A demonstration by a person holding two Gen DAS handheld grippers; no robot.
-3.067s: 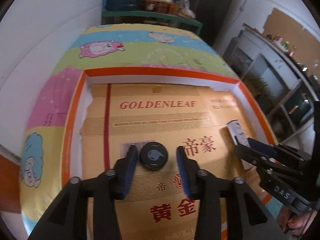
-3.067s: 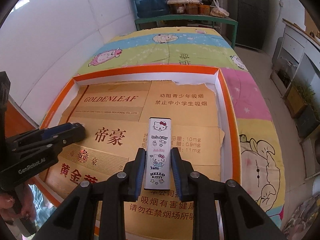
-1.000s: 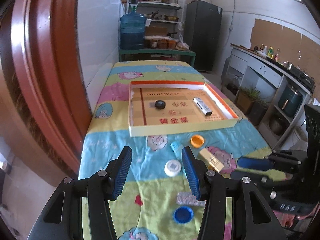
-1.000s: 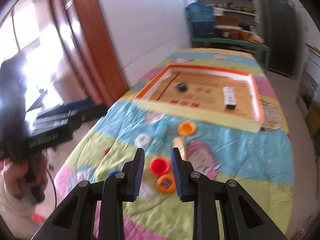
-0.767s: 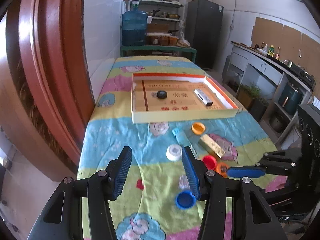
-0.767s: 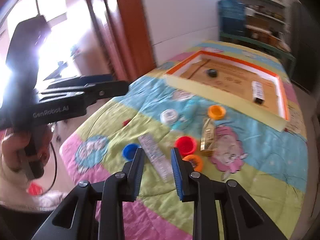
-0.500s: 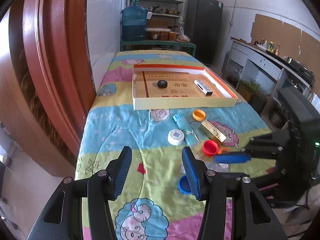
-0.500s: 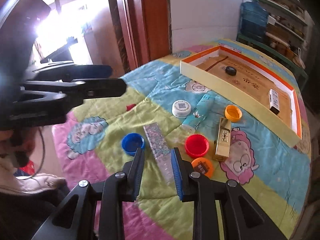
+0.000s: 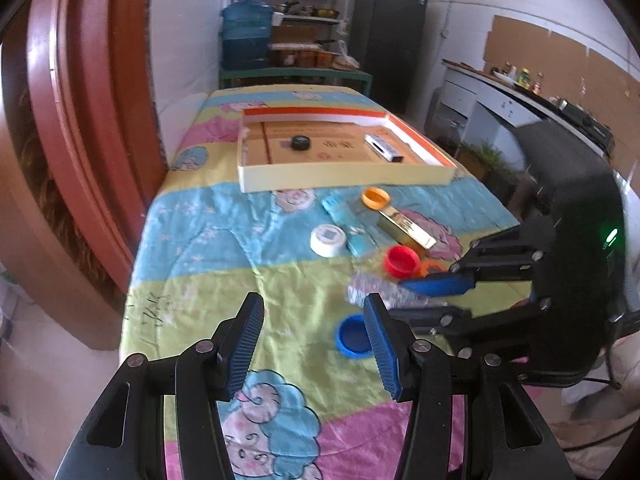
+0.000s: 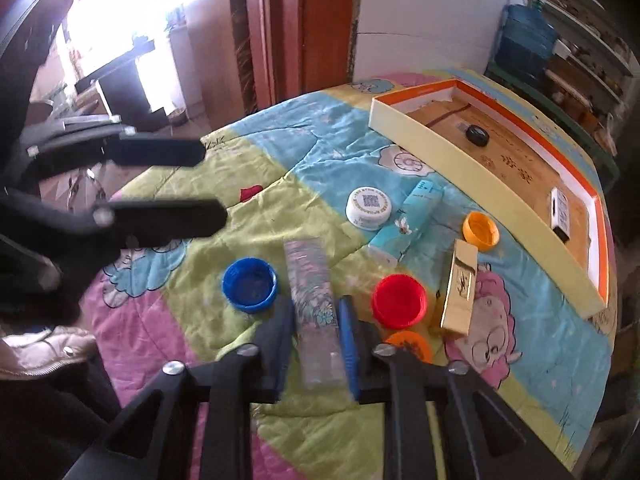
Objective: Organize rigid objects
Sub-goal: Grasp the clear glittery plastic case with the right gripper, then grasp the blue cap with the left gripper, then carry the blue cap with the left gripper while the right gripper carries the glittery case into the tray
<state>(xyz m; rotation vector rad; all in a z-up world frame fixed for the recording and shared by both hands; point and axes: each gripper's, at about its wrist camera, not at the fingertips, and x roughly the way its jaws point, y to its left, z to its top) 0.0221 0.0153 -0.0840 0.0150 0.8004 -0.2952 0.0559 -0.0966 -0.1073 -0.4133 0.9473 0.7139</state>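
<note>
Right gripper (image 10: 316, 320): fingers apart, straddling patterned flat box (image 10: 314, 304) on counter (image 10: 248, 160). Left gripper (image 9: 314, 338): fingers apart, empty, above blue cap (image 9: 354, 336).

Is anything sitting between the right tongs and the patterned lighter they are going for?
Nothing visible: the patterned lighter already lies between the open right tongs. The blue cap and red cap flank it outside the fingers.
</note>
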